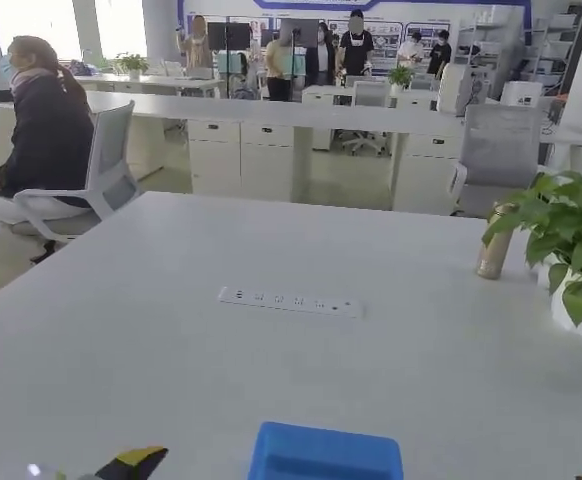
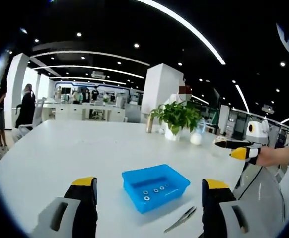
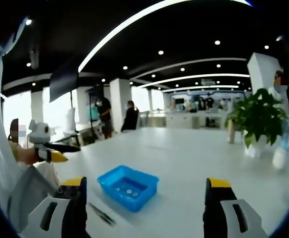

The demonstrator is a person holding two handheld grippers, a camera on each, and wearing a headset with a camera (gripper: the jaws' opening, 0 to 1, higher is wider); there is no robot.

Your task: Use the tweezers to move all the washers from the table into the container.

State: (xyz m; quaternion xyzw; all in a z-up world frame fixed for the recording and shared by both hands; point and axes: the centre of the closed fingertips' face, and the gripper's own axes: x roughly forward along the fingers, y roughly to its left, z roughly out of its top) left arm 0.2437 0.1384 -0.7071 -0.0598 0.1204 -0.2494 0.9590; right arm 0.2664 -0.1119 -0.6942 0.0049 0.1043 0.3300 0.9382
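your left gripper (image 2: 149,184) and right gripper (image 3: 146,182) are both wide apart, holding nothing. the washers (image 2: 156,190) sit in the blue container (image 2: 157,203), tweezers (image 2: 180,219) beside it. i think you're done; check the table (image 2: 60,148).

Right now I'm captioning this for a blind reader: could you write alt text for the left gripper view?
A blue container holding several washers sits on a white table, with tweezers lying beside it, between the open jaws of the left gripper. A potted plant stands further back, and the right gripper hangs at the right edge.
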